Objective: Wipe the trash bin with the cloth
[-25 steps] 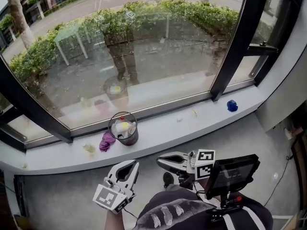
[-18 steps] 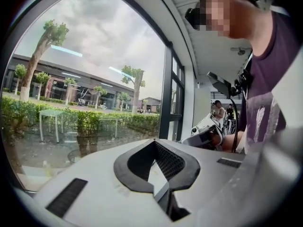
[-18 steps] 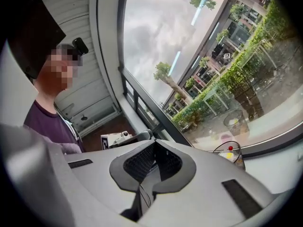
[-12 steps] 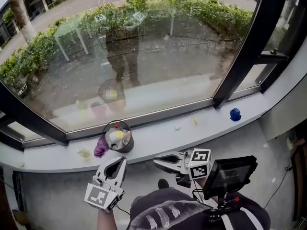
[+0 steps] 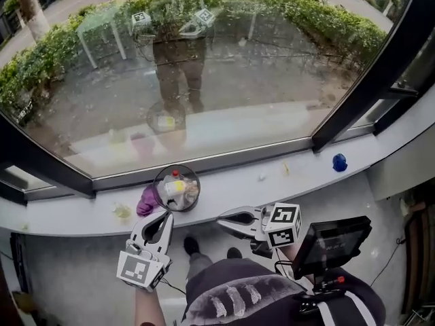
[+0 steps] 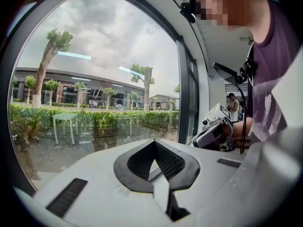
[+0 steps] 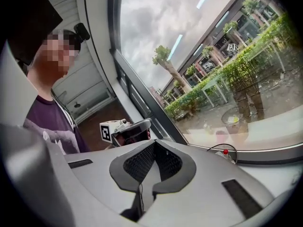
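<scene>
A small dark wire trash bin (image 5: 176, 188) with rubbish in it stands on the grey window sill (image 5: 224, 189). A purple cloth (image 5: 145, 202) lies crumpled against its left side. My left gripper (image 5: 165, 216) is shut and empty, its tip just in front of the bin and cloth. Level with it, the right gripper (image 5: 221, 216) is also shut and empty, pointing left, to the right of the bin. In the left gripper view the jaws (image 6: 154, 143) meet with nothing between them. The right gripper view shows shut jaws (image 7: 154, 144) and the bin's rim (image 7: 228, 152) beyond.
A blue object (image 5: 339, 162) sits far right on the sill, a yellowish scrap (image 5: 123, 211) lies left of the cloth, and small bits (image 5: 262, 177) lie mid-sill. The window glass (image 5: 204, 80) rises right behind the sill. A screen (image 5: 331, 244) hangs at the person's waist.
Both grippers have moved forward toward the sill, and the left one now reaches the bin's front. The head view has shifted closer to the window. The jaws stay shut.
</scene>
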Demonstrator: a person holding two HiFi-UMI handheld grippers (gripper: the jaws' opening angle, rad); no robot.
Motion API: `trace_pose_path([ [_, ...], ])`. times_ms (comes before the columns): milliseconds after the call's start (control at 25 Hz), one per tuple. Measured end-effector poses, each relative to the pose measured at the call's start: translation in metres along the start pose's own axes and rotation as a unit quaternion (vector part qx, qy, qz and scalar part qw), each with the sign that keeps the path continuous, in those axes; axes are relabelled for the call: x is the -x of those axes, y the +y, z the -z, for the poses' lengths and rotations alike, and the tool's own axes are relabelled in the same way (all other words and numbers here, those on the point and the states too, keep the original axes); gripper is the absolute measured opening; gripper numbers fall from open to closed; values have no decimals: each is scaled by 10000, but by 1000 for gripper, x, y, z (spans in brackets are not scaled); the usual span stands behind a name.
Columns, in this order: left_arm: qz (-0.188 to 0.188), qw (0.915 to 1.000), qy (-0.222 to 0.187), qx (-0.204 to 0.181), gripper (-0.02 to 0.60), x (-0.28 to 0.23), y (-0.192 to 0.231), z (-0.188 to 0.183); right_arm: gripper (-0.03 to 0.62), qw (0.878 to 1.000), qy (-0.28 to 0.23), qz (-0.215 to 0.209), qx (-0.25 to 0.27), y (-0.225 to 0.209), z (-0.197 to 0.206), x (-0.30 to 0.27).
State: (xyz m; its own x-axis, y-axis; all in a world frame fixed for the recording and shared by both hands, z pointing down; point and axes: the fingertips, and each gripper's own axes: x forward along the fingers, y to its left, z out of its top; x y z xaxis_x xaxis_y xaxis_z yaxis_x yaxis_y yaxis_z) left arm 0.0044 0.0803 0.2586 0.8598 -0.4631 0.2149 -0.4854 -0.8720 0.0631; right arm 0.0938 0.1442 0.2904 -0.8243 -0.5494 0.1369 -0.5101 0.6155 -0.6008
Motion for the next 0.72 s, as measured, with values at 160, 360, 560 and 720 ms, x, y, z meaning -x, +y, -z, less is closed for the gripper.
trace_pose_path([
  [160, 101, 9996, 254, 59, -3, 2, 61, 21, 0, 9992, 231, 274, 181, -18, -6, -56],
  [360, -76, 9986, 393, 352, -3, 5, 117, 44, -2, 9940, 872, 541, 387, -33, 1, -94],
  [560, -968, 9933, 510, 369, -3, -5, 201, 105, -1, 9840, 1341, 1097, 419, -75, 20, -108],
  [720, -1413, 9807, 1249, 511, -3, -19, 226, 183, 0, 9719, 1890, 1279, 571, -106, 36, -107],
])
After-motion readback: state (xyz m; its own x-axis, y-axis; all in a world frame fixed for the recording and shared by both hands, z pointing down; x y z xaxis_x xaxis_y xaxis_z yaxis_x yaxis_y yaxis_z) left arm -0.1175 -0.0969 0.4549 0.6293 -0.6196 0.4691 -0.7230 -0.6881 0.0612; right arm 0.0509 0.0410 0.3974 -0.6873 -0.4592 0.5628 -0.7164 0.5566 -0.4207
